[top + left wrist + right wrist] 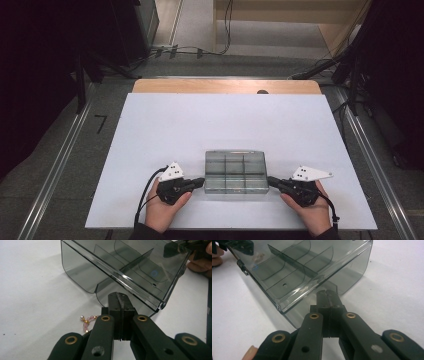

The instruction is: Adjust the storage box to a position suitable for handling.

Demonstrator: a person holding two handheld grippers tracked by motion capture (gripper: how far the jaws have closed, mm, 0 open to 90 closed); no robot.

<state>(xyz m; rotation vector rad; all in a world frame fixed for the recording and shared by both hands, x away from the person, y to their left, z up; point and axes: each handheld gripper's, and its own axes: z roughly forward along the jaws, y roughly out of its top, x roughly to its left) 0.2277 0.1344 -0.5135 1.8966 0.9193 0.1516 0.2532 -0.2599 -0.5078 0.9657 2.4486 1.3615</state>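
Smoked clear plastic box (235,171) is pinched at both end tabs by left tool (199,182) and right tool (273,181); it is not yet lifted off the white surface (200,125).

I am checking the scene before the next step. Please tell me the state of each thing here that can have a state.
organizer box: lid shut, upright on the table, gripped at both side tabs.
left gripper: jaws closed on the box's left tab.
right gripper: jaws closed on the box's right tab.
bead chain: loose on the table beside the left gripper, outside the box.
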